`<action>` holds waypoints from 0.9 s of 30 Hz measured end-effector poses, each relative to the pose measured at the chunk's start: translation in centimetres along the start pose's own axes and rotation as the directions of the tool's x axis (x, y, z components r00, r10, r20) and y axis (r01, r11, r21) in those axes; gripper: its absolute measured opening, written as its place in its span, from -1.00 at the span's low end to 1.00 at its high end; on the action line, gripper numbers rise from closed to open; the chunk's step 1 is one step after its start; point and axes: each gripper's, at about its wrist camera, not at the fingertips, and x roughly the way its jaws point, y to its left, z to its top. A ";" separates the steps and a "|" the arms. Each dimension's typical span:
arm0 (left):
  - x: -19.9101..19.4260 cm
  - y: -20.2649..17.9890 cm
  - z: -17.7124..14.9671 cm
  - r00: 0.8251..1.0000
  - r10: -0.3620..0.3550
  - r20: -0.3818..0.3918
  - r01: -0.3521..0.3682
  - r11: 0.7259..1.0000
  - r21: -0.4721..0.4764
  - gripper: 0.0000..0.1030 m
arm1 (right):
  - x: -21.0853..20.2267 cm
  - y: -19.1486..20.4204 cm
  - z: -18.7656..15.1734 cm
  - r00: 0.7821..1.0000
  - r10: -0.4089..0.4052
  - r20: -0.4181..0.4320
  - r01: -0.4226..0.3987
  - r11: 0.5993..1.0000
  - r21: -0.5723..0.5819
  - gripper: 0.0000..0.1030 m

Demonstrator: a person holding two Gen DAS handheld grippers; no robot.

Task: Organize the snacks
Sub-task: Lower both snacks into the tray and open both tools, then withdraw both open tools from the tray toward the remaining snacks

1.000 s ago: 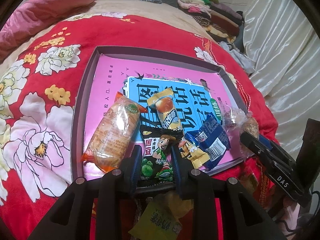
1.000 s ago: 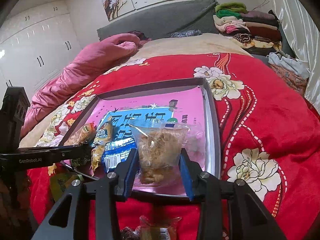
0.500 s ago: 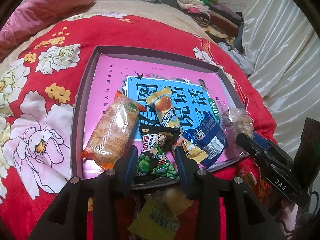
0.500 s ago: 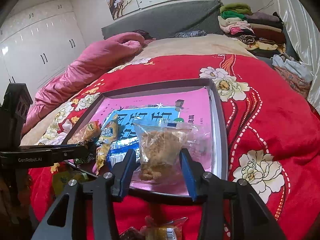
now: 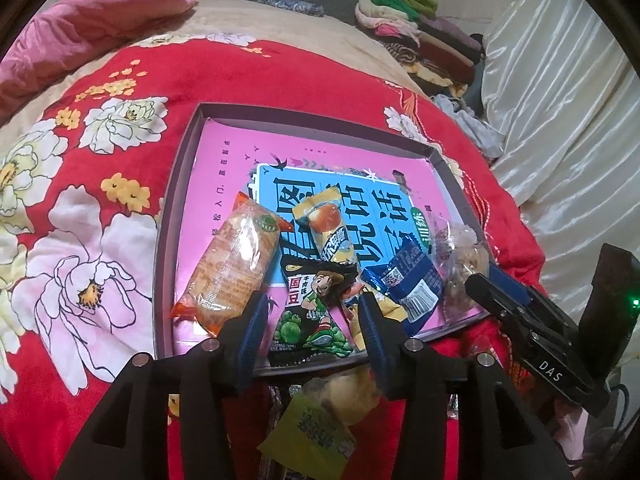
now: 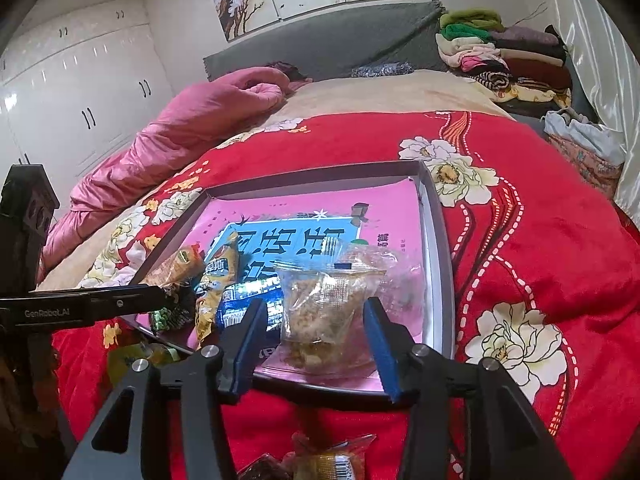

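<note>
A: Which step is this?

B: The release, I'd say. The left tool point(image 5: 310, 312) has just been opening; its jaws stand clear on either side of the black bean packet point(image 5: 314, 312), which lies flat at about 6 o'clock in the tray point(image 5: 176, 208), no pad pressing it.

A: And the right tool point(image 6: 316, 320)?

B: The same. Its jaws have been opening too, and the clear bag of crumbly snack point(image 6: 326, 308) sits between them, let go, at the tray's 5 o'clock corner.

A: What else is in the tray?

B: An orange cracker pack point(image 5: 232, 268) at 7 o'clock, a yellow bar point(image 5: 326, 228) near the middle, a blue packet point(image 5: 408, 284) toward 4 o'clock. All rest on the pink book cover lining the tray, which lies on the red flowered bed cover point(image 5: 100, 240).

A: Next move?

B: Probably drawing both tools back without dragging the wrappers, then fetching the loose snacks lying outside the near rim, such as the yellow-green packet point(image 5: 312, 428)
</note>
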 end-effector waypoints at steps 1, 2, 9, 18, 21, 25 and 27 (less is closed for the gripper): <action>-0.1 0.0 0.0 1.000 0.000 0.002 0.000 1.000 -0.001 -0.02 | 0.0 0.0 0.0 1.000 0.001 0.001 -0.001 1.000 0.000 -0.01; -0.2 0.0 0.0 1.000 -0.001 0.005 0.001 1.000 -0.001 0.01 | -0.1 0.0 0.0 1.000 0.002 0.002 -0.002 1.000 0.000 -0.01; -1.4 0.4 -0.1 1.000 -0.010 0.028 0.010 1.000 -0.011 0.18 | -0.7 0.1 0.3 1.000 0.001 0.028 -0.001 1.000 -0.004 0.07; -3.3 0.9 -0.3 0.998 -0.014 0.062 0.014 1.000 -0.012 0.35 | -1.6 0.3 0.7 0.998 0.024 0.065 -0.024 1.000 -0.010 0.15; -3.9 1.0 -0.4 0.998 -0.012 0.069 0.012 1.000 -0.008 0.39 | -2.0 0.5 0.8 0.996 0.039 0.081 -0.038 0.999 -0.017 0.18; -4.5 0.9 -0.5 0.997 -0.015 0.074 0.015 1.000 -0.004 0.42 | -2.4 0.9 0.9 0.995 0.042 0.094 -0.040 0.999 -0.031 0.22; -4.8 0.9 -0.6 0.997 -0.016 0.077 0.016 1.000 -0.002 0.43 | -2.7 1.0 0.9 0.994 0.046 0.104 -0.043 0.998 -0.038 0.23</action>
